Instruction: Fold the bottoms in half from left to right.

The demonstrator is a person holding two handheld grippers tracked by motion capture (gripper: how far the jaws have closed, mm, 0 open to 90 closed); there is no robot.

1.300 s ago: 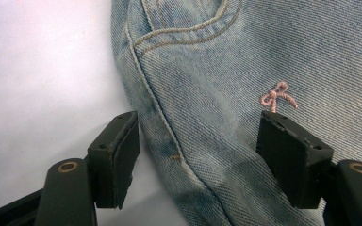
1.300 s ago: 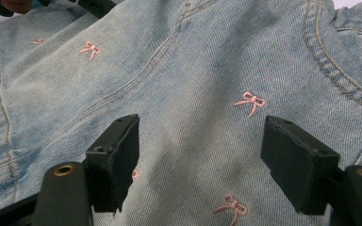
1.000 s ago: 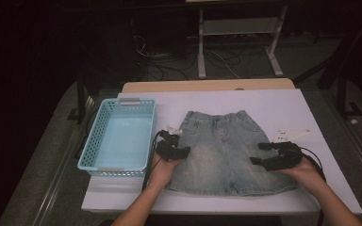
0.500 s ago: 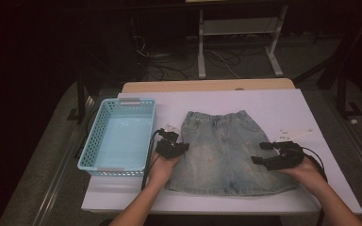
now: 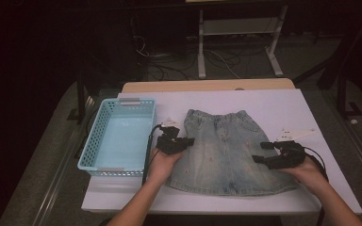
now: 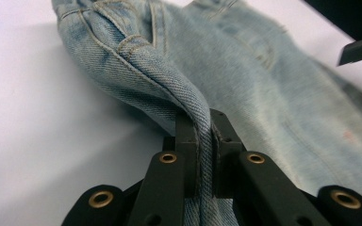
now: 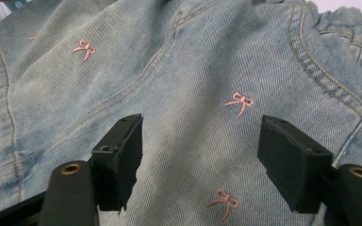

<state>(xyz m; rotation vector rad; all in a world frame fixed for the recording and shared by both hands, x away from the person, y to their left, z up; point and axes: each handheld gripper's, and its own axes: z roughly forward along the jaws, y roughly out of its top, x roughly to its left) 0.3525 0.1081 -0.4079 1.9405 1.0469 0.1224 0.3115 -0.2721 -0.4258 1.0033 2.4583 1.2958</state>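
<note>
A light-blue denim skirt with small pink bows lies flat in the middle of the white table, waistband at the far side. My left gripper is at the skirt's left edge. In the left gripper view it is shut on a raised fold of the skirt's side seam. My right gripper is at the skirt's right side. In the right gripper view it stands open just above the skirt, its pads apart and pressing on nothing.
A light-blue plastic basket stands on the table to the left of the skirt, close to the left hand. A white tag lies right of the skirt. Cables and a white metal frame are on the dark floor beyond.
My left gripper has closed on the skirt's left edge and risen a little, lifting a fold of denim. The right gripper has stayed in place over the skirt's right side.
</note>
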